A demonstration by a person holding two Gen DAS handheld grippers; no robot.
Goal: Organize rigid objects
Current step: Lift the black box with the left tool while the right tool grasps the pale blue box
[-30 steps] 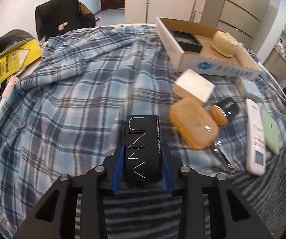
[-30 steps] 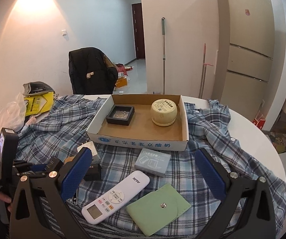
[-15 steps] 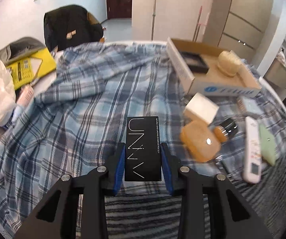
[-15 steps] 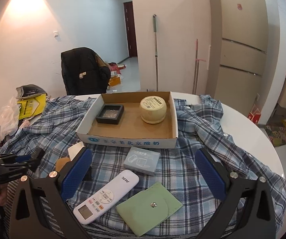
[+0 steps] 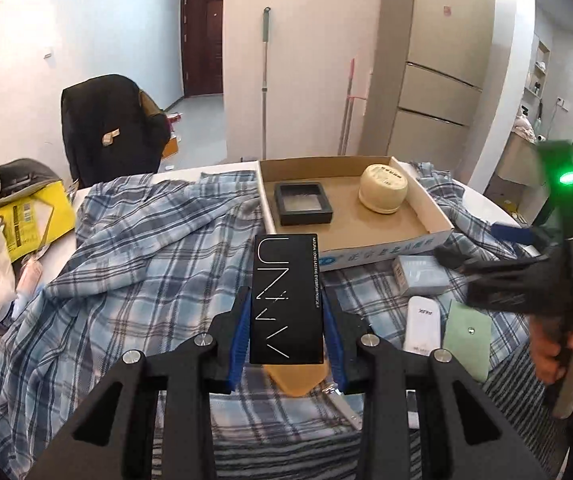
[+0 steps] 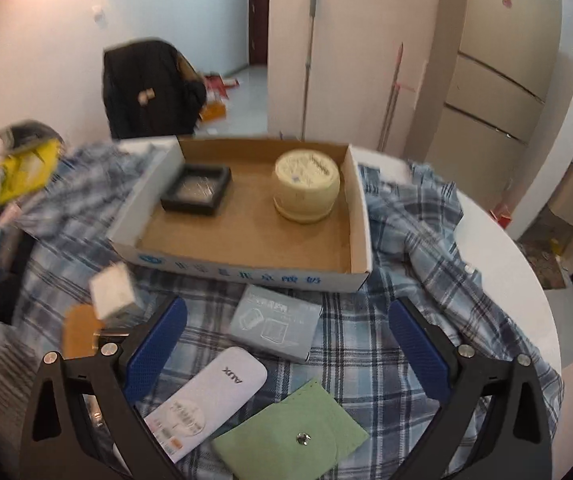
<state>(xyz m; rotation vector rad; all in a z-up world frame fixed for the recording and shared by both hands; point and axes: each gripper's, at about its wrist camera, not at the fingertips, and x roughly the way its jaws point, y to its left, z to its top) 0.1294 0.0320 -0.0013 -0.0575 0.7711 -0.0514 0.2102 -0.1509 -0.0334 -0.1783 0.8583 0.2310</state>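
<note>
- The left gripper (image 5: pixel 286 320) is clamped on a slim black carton (image 5: pixel 286 298) printed with white lettering, its blue pads pressing the 2 long sides while the top end stands clear above the fingers.
- The carton is lifted off the plaid cloth (image 5: pixel 134 264), just short of the near wall of the open cardboard tray (image 5: pixel 386 248).
- Inside that tray sit a black square box (image 5: pixel 303 203) at the left and a round cream container (image 5: pixel 383 189) at the right; bare cardboard floor lies in front of and between them.
- The right gripper (image 6: pixel 286 336) is spread wide and holds nothing, poised above a grey-blue box (image 6: pixel 276 326), a white AUX remote (image 6: pixel 206 396) and a green snap pouch (image 6: pixel 294 436).
- The step in hand looks like carrying the carton into the tray.
- To do it well, lift the lower end above the tray's near wall before moving forward, since the carton hangs low in the grip and could catch on the rim.
- Aim for the bare floor near the front, well clear of both items already placed.
- Lay it flat with its long edge along the front wall, saving room for the things on the cloth.
- Release only once the carton touches the floor, then draw back without dragging it.
- Keep the right gripper aside, as it crosses the left view's right edge close to the tray.
</note>
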